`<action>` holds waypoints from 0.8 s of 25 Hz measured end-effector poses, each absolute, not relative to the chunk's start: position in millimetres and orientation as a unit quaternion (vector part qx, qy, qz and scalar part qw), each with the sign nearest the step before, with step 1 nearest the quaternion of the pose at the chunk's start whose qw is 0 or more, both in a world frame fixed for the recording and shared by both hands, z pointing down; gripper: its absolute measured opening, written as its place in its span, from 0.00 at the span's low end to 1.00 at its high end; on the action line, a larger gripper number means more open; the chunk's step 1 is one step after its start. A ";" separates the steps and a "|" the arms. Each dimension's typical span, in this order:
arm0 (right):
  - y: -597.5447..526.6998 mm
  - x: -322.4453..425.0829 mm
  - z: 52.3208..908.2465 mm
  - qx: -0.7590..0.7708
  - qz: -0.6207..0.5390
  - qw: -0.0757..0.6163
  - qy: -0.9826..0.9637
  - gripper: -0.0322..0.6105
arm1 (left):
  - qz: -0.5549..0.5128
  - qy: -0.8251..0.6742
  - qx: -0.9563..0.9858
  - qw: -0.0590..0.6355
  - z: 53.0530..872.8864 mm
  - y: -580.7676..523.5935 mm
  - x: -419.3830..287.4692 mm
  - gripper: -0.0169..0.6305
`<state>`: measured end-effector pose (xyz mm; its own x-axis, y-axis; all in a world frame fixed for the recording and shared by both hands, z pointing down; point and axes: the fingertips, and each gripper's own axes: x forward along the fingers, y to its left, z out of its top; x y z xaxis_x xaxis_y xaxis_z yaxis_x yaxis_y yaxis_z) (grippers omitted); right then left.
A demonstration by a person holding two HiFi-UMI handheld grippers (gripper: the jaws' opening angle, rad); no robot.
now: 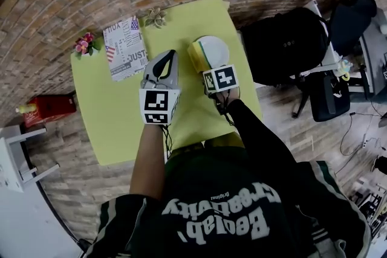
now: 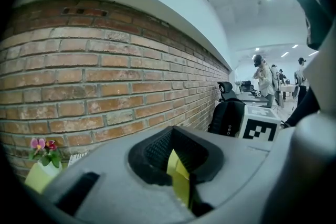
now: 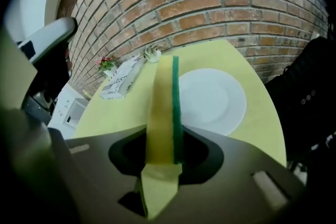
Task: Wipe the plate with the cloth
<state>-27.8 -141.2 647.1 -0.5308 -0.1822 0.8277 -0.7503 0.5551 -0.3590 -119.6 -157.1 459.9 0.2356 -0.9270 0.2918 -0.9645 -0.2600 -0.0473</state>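
Our left claw (image 1: 170, 56) hangs above the yellow table (image 1: 115, 112), its jaws drawn to a thin slit with nothing in them. Our right claw (image 3: 164, 152) grips a yellow-and-green sponge (image 3: 163, 107), held on edge. The white plate (image 3: 210, 99) lies just ahead of that claw, a little to its right. We judge wiping is about to start: the next move is to lower the sponge onto the plate and sweep across.

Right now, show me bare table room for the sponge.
Bare: the yellow-green tabletop between the flag-printed paper packet and the near edge, left of the left gripper. Crowded: far right, where the round white plate lies by the right gripper's yellow, green-faced sponge.
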 end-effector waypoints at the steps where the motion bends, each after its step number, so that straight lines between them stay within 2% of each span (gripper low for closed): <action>1: -143.6 -24.5 646.2 0.298 0.373 0.382 -0.792 0.27 | 0.131 -0.604 0.783 0.072 460.2 -158.1 -119.8 0.03; 15: -184.3 59.3 647.0 0.391 0.375 0.385 -0.747 0.27 | 0.125 -0.581 0.802 0.062 450.5 -182.6 -88.5 0.03; 20: -193.5 53.2 624.2 0.383 0.289 0.395 -0.783 0.26 | 0.122 -0.581 0.803 0.051 440.1 -185.9 -93.7 0.03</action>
